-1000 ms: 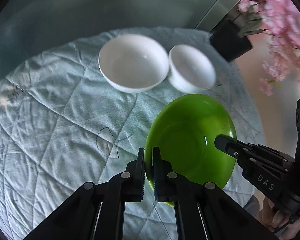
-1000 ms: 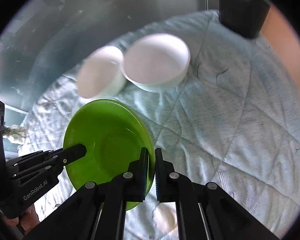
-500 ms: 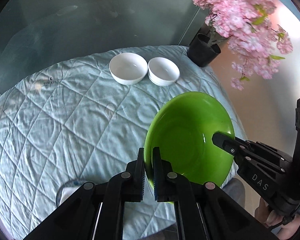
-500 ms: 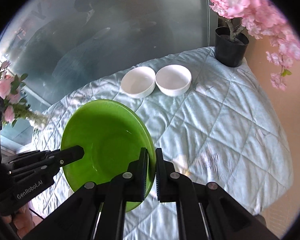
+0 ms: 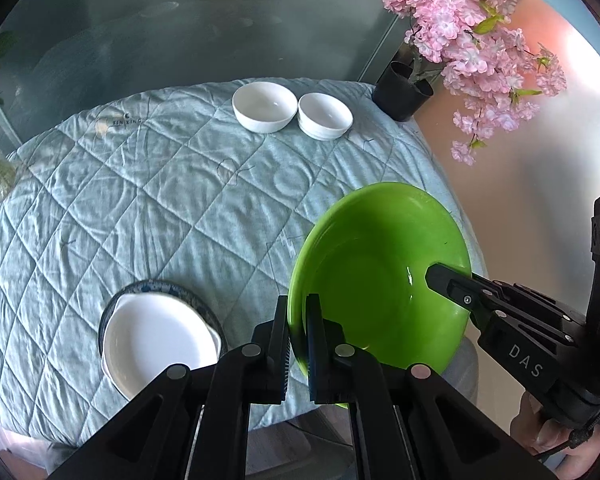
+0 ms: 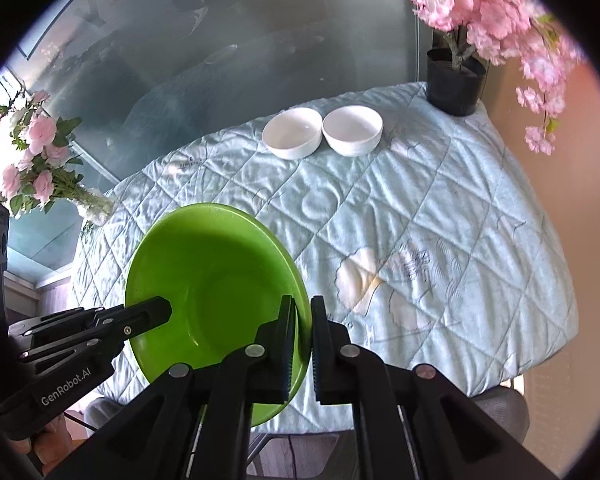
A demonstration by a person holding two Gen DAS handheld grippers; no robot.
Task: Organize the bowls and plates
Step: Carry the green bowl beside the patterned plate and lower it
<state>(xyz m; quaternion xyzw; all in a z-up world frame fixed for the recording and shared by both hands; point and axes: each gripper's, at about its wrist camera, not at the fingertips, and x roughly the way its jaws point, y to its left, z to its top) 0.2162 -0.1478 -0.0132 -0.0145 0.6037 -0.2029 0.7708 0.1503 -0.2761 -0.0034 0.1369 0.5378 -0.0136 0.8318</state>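
Observation:
A green plate [image 5: 380, 280] hangs above the near edge of the table, held by both grippers. My left gripper [image 5: 297, 308] is shut on its left rim. My right gripper [image 6: 303, 308] is shut on the opposite rim, and in the left wrist view it reaches in from the right [image 5: 440, 276]. In the right wrist view the green plate [image 6: 212, 280] sits lower left, with the left gripper [image 6: 156, 312] clamped on its far side. Two white bowls [image 5: 264, 106] [image 5: 326, 116] stand side by side at the table's far edge. A white plate [image 5: 156, 344] lies on a dark-rimmed plate [image 5: 188, 298] near the front left.
The round table wears a light blue quilted cloth [image 5: 180, 200]. A black pot [image 5: 404, 92] of pink blossoms [image 5: 472, 20] stands at the far right edge. A glass vase of pink roses [image 6: 92, 204] is at the left edge. A glass wall runs behind the table.
Both grippers have risen and drawn back from the bowls with the green plate between them. The bowls look smaller and farther, and the white plate stack has come into view.

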